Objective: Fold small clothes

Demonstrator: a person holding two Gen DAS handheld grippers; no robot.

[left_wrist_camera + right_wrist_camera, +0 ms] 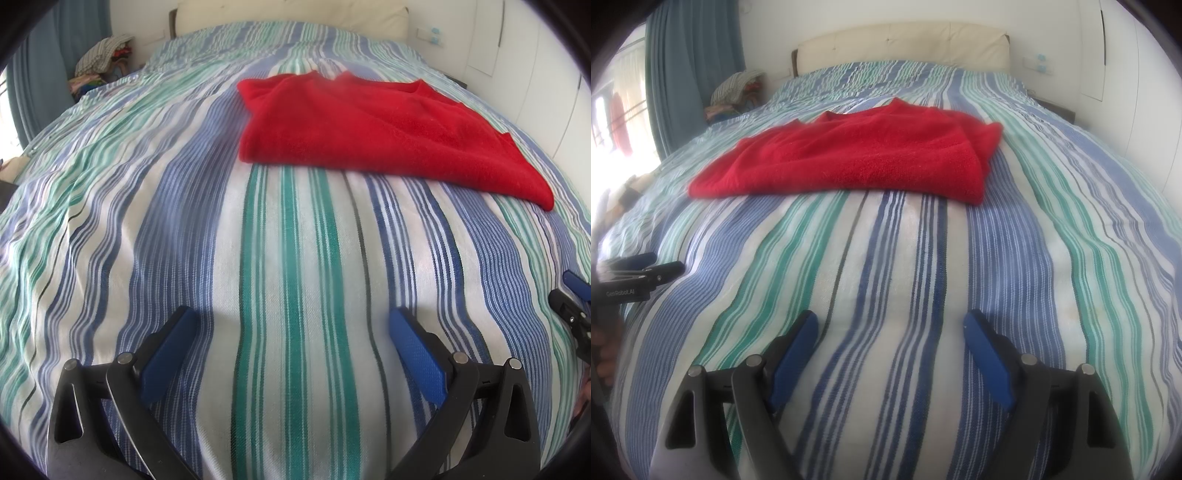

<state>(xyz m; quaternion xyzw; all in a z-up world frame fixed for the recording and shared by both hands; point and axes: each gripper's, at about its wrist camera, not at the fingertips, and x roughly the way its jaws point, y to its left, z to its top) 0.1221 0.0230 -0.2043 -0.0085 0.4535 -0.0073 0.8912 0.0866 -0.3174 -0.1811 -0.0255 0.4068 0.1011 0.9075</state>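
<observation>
A red knit garment lies folded flat on the striped bedspread, ahead and to the right in the left wrist view. In the right wrist view the same red garment lies ahead, slightly left. My left gripper hovers low over bare bedspread, open, nothing between its blue pads. My right gripper is likewise open and empty above the bedspread, well short of the garment. The right gripper's tip shows at the right edge of the left wrist view; the left gripper's tip shows at the left edge of the right wrist view.
A cream headboard stands at the far end of the bed. A pile of clothes sits beside the bed at the far left, by a blue curtain. White wall and cupboard panels run along the right side.
</observation>
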